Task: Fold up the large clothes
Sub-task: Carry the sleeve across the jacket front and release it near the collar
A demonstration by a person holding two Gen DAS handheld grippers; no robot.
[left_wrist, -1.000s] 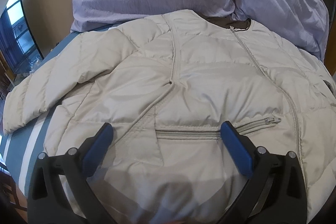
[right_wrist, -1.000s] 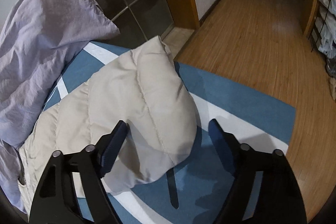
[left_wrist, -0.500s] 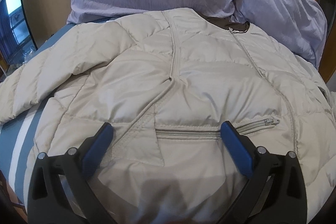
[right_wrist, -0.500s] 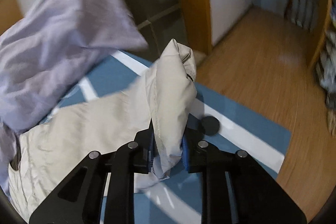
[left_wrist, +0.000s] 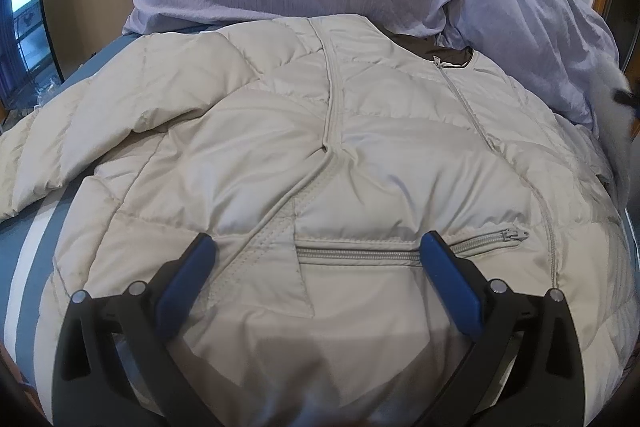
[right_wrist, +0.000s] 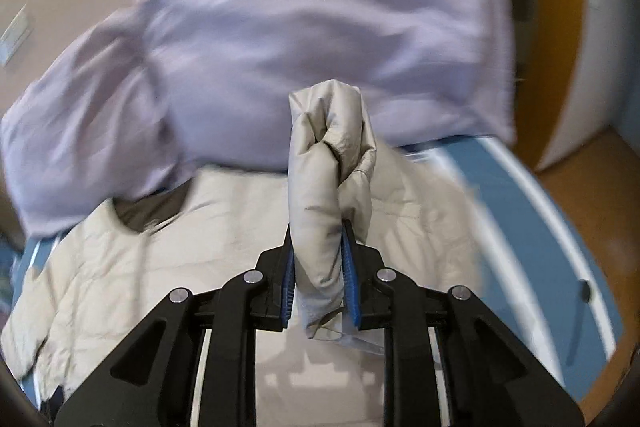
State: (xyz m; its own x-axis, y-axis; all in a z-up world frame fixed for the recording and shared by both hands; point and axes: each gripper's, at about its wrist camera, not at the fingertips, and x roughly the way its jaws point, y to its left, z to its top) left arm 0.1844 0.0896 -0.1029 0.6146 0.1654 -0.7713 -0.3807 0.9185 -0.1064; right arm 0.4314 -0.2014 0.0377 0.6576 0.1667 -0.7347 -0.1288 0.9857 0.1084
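The right gripper (right_wrist: 318,273) has lifted the beige quilted puffer jacket's (left_wrist: 360,163) sleeve (right_wrist: 326,187), jaws clamped; left gripper (left_wrist: 316,263) hovers with jaws spread.

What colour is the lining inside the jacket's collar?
Dark brown lining inside the beige jacket, clearest in the left wrist view.
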